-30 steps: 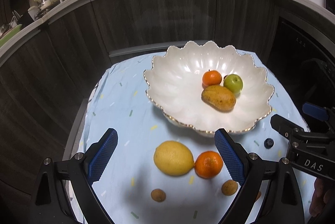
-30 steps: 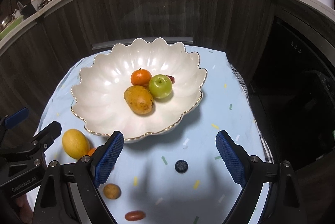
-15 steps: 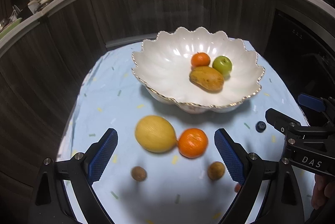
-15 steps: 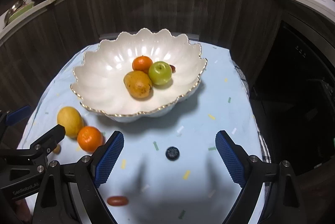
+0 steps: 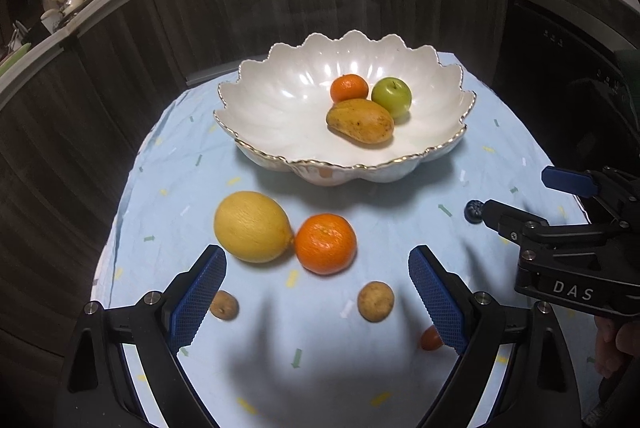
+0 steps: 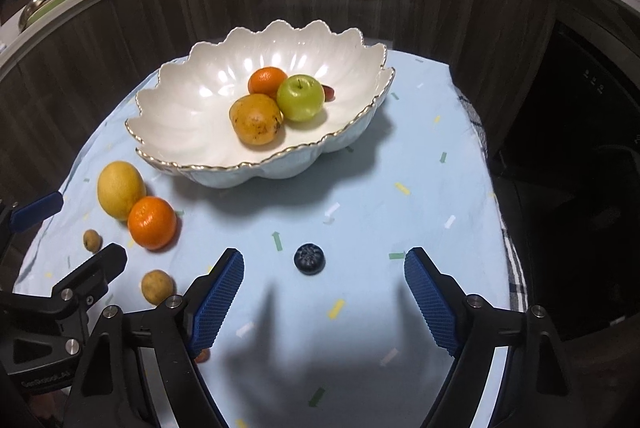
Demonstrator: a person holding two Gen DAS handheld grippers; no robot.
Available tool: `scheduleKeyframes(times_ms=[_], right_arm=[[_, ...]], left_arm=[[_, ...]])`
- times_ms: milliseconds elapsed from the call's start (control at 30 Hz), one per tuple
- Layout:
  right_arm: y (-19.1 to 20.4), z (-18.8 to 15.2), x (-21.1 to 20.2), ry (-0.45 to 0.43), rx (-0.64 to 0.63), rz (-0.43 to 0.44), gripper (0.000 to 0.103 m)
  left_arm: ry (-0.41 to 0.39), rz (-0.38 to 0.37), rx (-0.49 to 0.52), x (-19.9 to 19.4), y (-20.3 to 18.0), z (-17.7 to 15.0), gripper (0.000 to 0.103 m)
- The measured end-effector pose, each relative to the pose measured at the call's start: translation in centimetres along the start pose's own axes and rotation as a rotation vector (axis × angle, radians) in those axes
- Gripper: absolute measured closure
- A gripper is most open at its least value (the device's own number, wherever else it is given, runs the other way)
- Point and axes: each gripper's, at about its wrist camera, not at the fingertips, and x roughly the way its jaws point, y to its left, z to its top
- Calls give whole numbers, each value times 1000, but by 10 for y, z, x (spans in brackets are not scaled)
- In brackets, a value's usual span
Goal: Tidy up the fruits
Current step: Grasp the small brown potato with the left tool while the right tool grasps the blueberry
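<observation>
A white scalloped bowl (image 5: 256, 108) holds a mandarin (image 5: 349, 87), a green apple (image 5: 391, 97) and a mango (image 5: 360, 120). In front of it, a lemon (image 5: 252, 226), an orange (image 5: 325, 244), two small brown fruits (image 5: 375, 301) and a small red fruit (image 5: 430, 339) lie on the light blue cloth. My left gripper (image 5: 316, 250) is open, and the orange lies just beyond its fingertips. My right gripper (image 6: 324, 254) hovers over a blueberry (image 6: 309, 259). Its jaws are closing, but the pads stand well clear of the berry. The bowl (image 6: 168, 108) is behind it.
Dark wood cabinets and a cluttered counter stand behind the table. The cloth ends at the table's edge on the left and right, with a checked cloth (image 6: 516, 268) at the right edge. A hand (image 5: 612, 344) grips the right tool.
Both grippers have sunk towards the cloth and drawn back from the bowl. The orange and the blueberry now sit nearer the fingertips. The right jaws have narrowed a little.
</observation>
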Motion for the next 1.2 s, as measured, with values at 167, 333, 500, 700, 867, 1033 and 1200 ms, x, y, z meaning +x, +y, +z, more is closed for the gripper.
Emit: scheduleKeyframes(times_ms=[167, 333, 500, 700, 867, 1033, 1200], right_arm=[[-2, -2, 5, -5, -24, 10, 20], [-2, -2, 9, -13, -57, 22, 20], [1, -4, 13, -23, -91, 46, 21], [3, -7, 22, -11, -90, 77, 27], [8, -8, 26, -20, -121, 62, 30], [9, -8, 28, -29, -131, 52, 32], [10, -10, 33, -19, -132, 60, 43]], left_arm=[[0, -6, -12, 3, -7, -6, 12], [-11, -4, -10, 4, -14, -14, 14], [-11, -17, -13, 9, -19, -20, 24], [-5, -30, -4, 14, -23, -25, 31], [22, -43, -5, 23, -21, -29, 37], [36, -66, -2, 29, -23, -33, 47], [35, -80, -11, 30, -22, -34, 51]])
